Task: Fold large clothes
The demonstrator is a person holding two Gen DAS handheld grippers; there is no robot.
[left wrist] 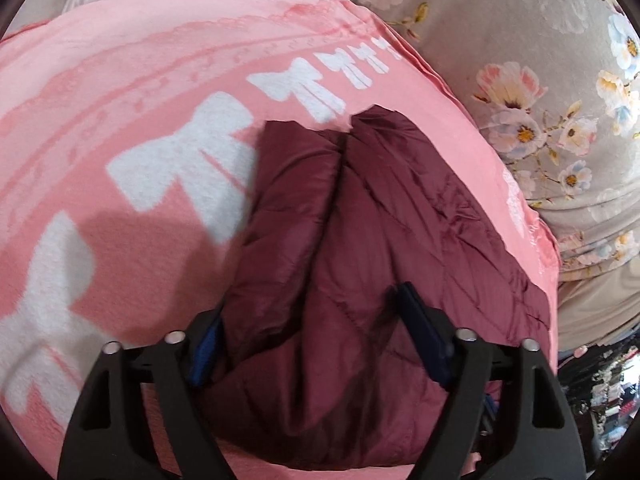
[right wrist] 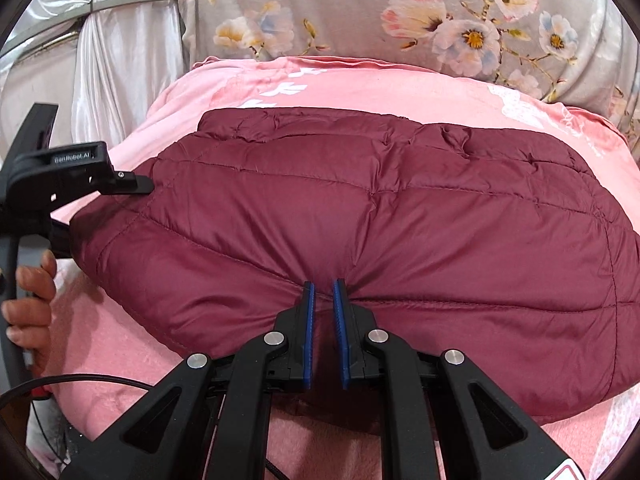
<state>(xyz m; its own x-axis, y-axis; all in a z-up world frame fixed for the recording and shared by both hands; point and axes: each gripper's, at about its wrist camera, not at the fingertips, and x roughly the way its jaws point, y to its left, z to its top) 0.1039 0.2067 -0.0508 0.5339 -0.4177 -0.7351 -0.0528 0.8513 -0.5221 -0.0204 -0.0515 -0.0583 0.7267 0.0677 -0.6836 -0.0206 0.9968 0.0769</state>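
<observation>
A maroon quilted jacket [left wrist: 360, 200] lies folded on a pink blanket with white bows [left wrist: 120, 120]. My left gripper [left wrist: 310, 300] stands wide open around the jacket's near end, and puffy fabric bulges between its blue pads without being squeezed. In the right wrist view the jacket [right wrist: 380, 200] spreads wide across the blanket [right wrist: 360, 88]. The left gripper's upper finger [right wrist: 132, 182] rests at the jacket's left edge. My right gripper [right wrist: 323, 286] is shut on the jacket's near edge, where creases gather at its tips.
A grey floral sheet [right wrist: 340, 8] covers the bed behind and beside the blanket. A white satin curtain [right wrist: 100, 60] hangs at the back left. A person's hand [right wrist: 32, 296] holds the left gripper's handle, with a black cable [right wrist: 80, 380] below. Dark clutter [left wrist: 600, 392] lies off the bed's edge.
</observation>
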